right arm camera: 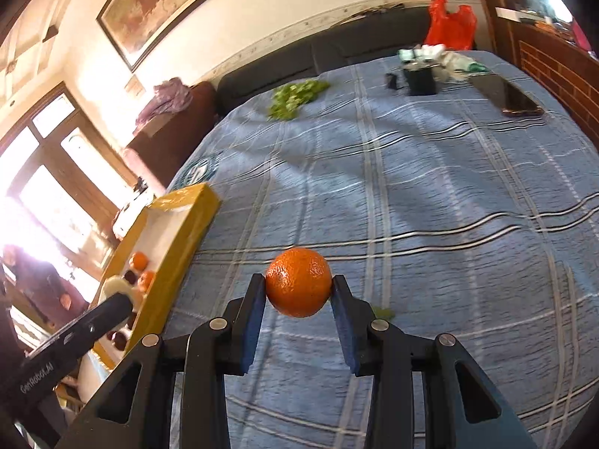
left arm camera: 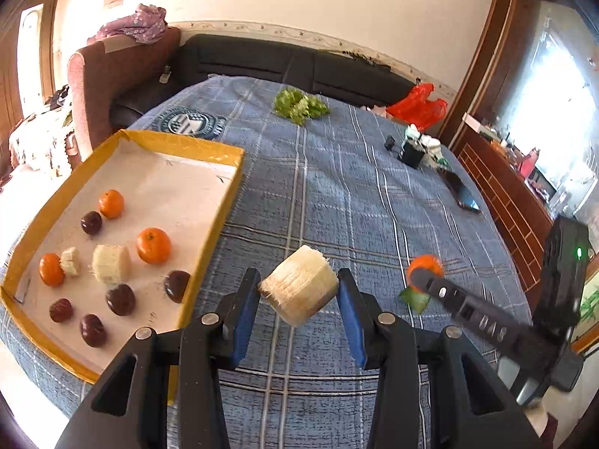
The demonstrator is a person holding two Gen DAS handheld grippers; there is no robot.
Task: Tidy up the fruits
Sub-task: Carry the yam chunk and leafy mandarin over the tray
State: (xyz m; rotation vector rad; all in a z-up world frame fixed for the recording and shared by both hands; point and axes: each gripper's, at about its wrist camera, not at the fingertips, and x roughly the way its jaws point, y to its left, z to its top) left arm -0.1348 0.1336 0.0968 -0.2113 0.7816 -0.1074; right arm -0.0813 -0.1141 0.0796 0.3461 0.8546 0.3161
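Carrying a pale fibrous chunk (left arm camera: 299, 286) pinched between its pads, the left claw (left arm camera: 299, 284) hangs above the checked blue cloth (left arm camera: 374, 205), and the yellow tray (left arm camera: 179, 142) holding the other fruit lies just to its left. The right claw (right arm camera: 298, 284) grips an orange (right arm camera: 298, 282) and sits farther from that tray, with the left claw between, so the left hand looks nearer for the drop.

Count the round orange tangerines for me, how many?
4. Three round orange tangerines lie in the yellow cardboard tray. One is held in the right gripper.
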